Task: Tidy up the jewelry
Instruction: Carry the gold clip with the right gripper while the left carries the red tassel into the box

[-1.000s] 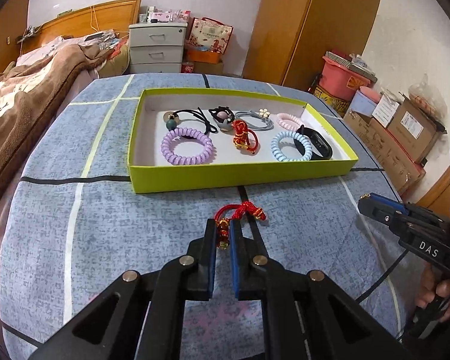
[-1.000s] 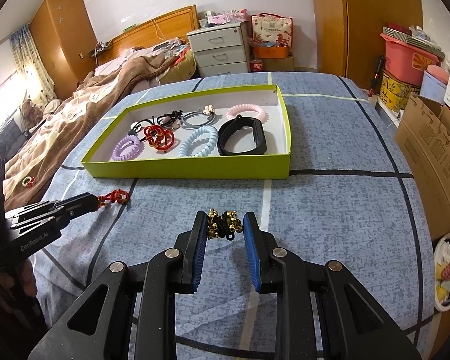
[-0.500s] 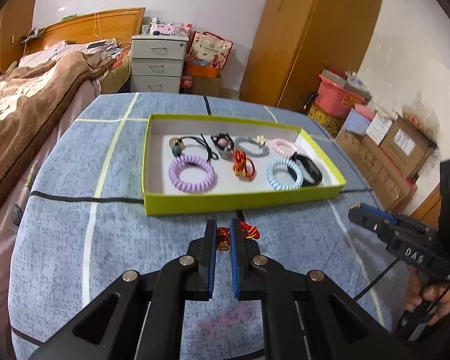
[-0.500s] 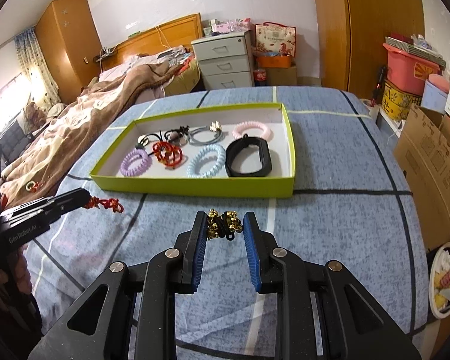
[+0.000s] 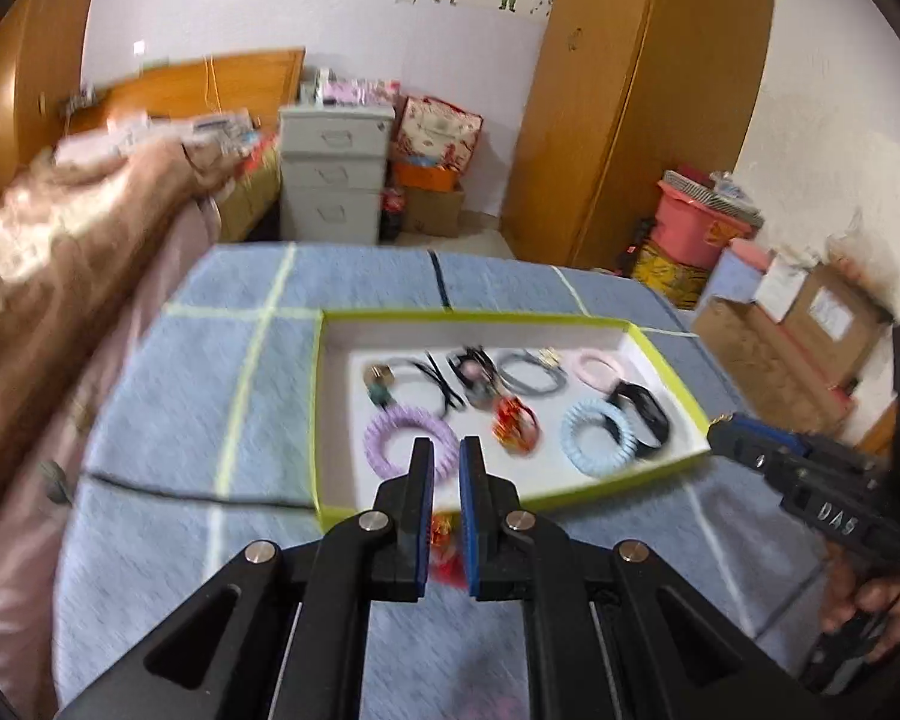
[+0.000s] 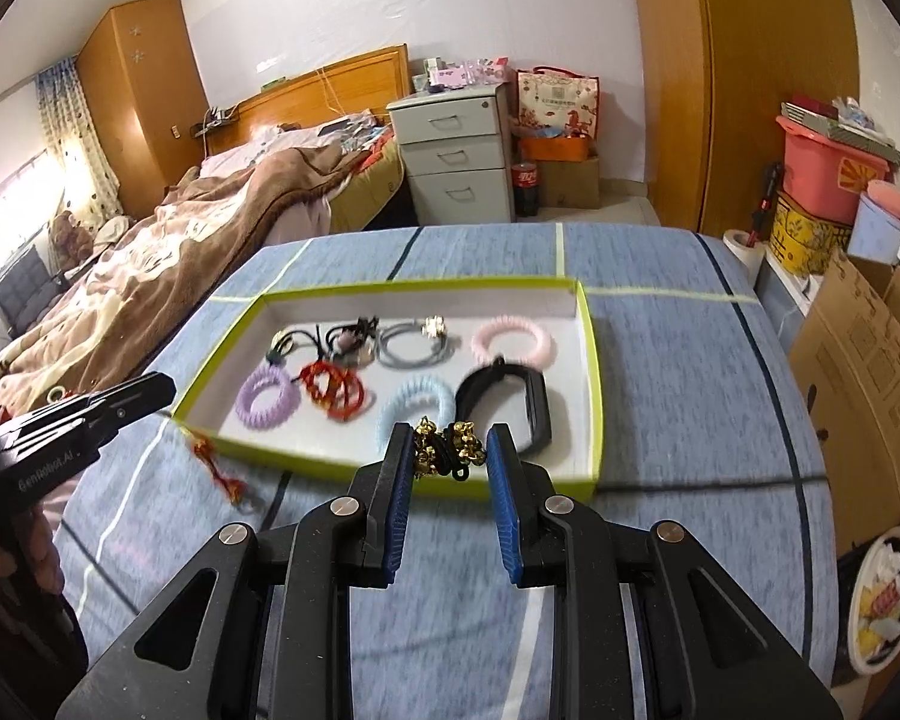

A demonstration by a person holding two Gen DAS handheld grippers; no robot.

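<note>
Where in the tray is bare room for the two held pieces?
Tray: bare floor along the far wall, behind the pink coil, and at the near-left corner beside the purple coil. The middle, around the red bracelet and black band, is crowded.

Bedroom: wooden wardrobe [image 6: 750, 84], grey drawer unit [image 6: 456, 156], bed with brown blanket [image 6: 168, 240].
</note>
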